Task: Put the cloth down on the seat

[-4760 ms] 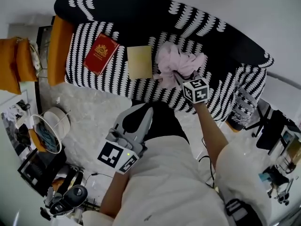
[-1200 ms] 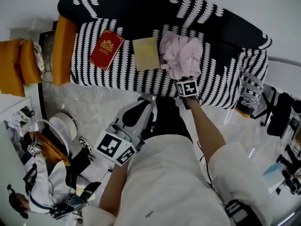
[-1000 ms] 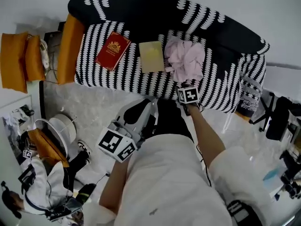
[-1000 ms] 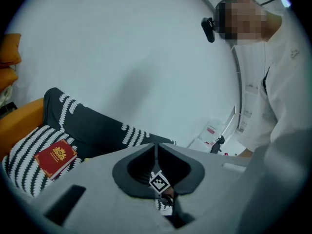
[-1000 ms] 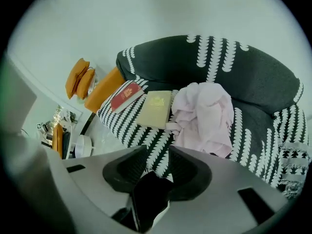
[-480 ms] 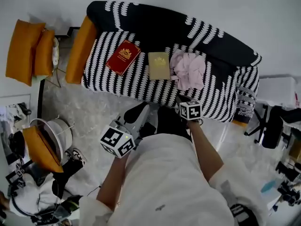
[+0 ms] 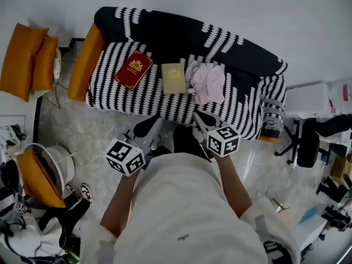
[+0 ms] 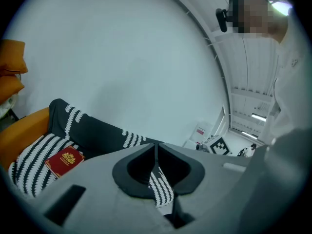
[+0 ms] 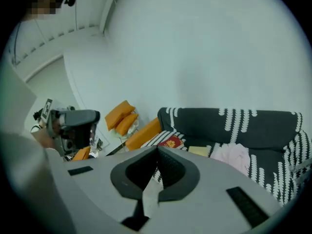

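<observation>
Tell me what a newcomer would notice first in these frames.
The black sofa with bold white stripes dominates the top of the head view. On its seat lies a crumpled pale pink cloth, just right of a pale yellow book, with a red book bearing a gold emblem further left. Bright orange cushions stand out at the far left, beyond the sofa's end.

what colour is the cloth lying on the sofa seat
Pale pink. The cloth shows best in the head view.
</observation>
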Motion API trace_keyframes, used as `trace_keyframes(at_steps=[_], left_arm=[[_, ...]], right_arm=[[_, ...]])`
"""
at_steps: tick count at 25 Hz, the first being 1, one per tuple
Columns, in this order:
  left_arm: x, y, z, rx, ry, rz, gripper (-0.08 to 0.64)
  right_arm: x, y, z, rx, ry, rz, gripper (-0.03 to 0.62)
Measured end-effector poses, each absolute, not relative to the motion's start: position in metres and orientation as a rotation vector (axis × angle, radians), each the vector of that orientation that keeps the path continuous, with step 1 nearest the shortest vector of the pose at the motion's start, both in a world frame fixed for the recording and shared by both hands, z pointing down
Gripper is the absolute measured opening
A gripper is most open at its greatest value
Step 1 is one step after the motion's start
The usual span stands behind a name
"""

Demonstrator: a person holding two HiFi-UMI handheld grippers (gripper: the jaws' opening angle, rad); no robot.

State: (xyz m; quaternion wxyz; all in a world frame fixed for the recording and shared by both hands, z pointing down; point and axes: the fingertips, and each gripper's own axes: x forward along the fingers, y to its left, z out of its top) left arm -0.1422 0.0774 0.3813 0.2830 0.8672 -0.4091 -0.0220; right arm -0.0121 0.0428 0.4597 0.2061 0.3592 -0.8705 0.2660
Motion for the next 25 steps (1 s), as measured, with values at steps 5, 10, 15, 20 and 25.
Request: trace_keyframes(at_steps=[5, 10, 15, 20, 25], left_arm=[[-0.13, 0.087, 0.37, 2.371, -1.051, -0.069, 0.029], [-0.126, 0.103, 0.362, 2.377, -1.033, -0.083, 0.029], [-0.127, 0.115, 0.363, 2.369, -1.055, -0.068, 0.029], [-0.122, 0.117, 0.36, 2.373, -1.054, -0.074, 0.029], [-0.122, 0.122, 0.362, 2.373, -1.055, -0.054, 0.029]], right_arm=[[-0.031, 0.075, 0.389, 0.95, -2.628, 0.672, 0.008], [-0.049, 0.106, 0.338, 0.875, -2.779, 0.599, 0.008], [-0.059, 0.121, 0.334, 0.829, -2.81, 0.558, 0.006], [-0.061, 0.126, 0.337, 0.806, -2.818, 0.58, 0.006], [-0.061, 0.13, 0.345, 0.801, -2.8, 0.6, 0.006]])
